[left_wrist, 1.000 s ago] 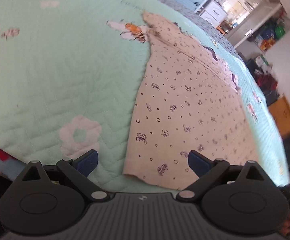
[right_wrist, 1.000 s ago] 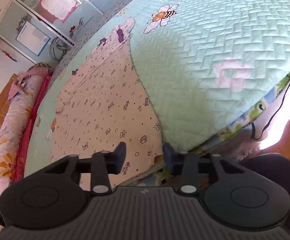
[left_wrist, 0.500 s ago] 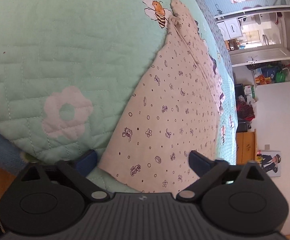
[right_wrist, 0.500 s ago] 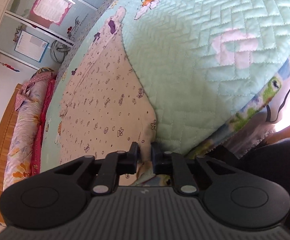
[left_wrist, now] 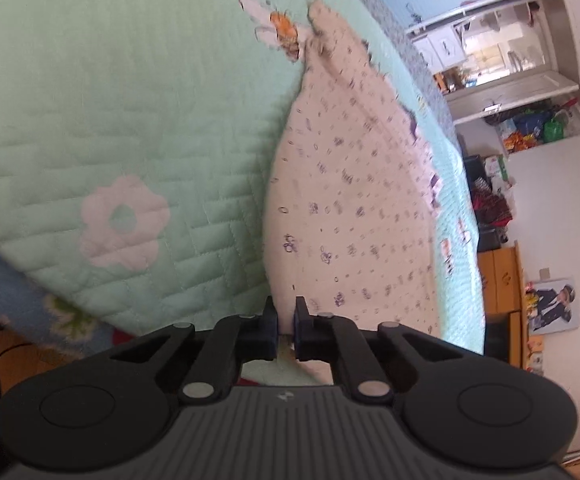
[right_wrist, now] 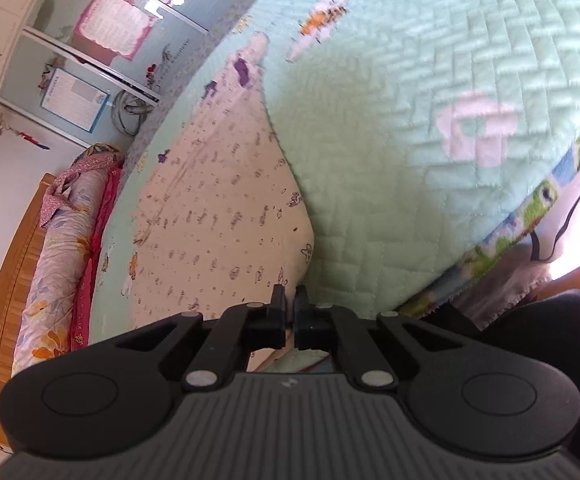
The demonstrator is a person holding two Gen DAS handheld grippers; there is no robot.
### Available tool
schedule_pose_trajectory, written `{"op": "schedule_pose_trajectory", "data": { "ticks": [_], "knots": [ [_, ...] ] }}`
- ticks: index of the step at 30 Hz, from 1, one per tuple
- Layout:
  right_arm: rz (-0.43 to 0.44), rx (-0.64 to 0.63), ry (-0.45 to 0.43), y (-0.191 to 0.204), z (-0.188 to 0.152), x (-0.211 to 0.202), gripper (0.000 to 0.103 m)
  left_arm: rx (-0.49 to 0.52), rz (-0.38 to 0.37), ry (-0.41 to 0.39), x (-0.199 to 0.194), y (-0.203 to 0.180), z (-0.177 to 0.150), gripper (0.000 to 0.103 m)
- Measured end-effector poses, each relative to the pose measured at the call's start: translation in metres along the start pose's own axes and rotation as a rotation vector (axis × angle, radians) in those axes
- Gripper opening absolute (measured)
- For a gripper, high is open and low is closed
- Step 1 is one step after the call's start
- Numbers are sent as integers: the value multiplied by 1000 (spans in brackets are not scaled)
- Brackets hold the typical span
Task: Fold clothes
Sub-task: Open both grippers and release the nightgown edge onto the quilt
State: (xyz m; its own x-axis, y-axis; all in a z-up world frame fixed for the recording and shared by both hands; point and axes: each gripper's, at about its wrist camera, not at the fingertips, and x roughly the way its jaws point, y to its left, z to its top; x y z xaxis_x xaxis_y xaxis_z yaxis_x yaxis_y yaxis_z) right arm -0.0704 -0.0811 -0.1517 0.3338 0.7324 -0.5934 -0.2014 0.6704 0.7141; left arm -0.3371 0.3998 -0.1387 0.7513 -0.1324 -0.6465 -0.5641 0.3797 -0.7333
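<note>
The cream printed garment [left_wrist: 354, 208] lies flat on the green quilted bed [left_wrist: 129, 100], extending forward from both tongs. Left tongs [left_wrist: 285, 320] are closed on its near corner. Right tongs [right_wrist: 290, 312] are closed on the other near corner [right_wrist: 285, 276].

Left matte-black plastic two-finger gripper [left_wrist: 285, 322] is showing round discs, silver pivot screws, ribbed grey housing with a small logo. Right matte-black plastic gripper [right_wrist: 290, 312] is looking identical.
</note>
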Motion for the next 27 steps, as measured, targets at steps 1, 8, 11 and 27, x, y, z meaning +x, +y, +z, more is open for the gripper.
{"op": "schedule_pose_trajectory", "data": {
  "ticks": [1,8,11,27],
  "knots": [
    [0,-6,-11,4,1,-8,4,-6,-12,-5,-8,0,-1,6],
    [-19,-39,-1,13,0,-18,4,-51,24,34,6,22,-5,4],
    [-43,-20,2,7,-2,-15,4,-45,38,43,5,31,-13,0],
    [-216,-155,-154,21,-18,-37,49,517,351,-131,-7,-73,-34,59]
  ]
}}
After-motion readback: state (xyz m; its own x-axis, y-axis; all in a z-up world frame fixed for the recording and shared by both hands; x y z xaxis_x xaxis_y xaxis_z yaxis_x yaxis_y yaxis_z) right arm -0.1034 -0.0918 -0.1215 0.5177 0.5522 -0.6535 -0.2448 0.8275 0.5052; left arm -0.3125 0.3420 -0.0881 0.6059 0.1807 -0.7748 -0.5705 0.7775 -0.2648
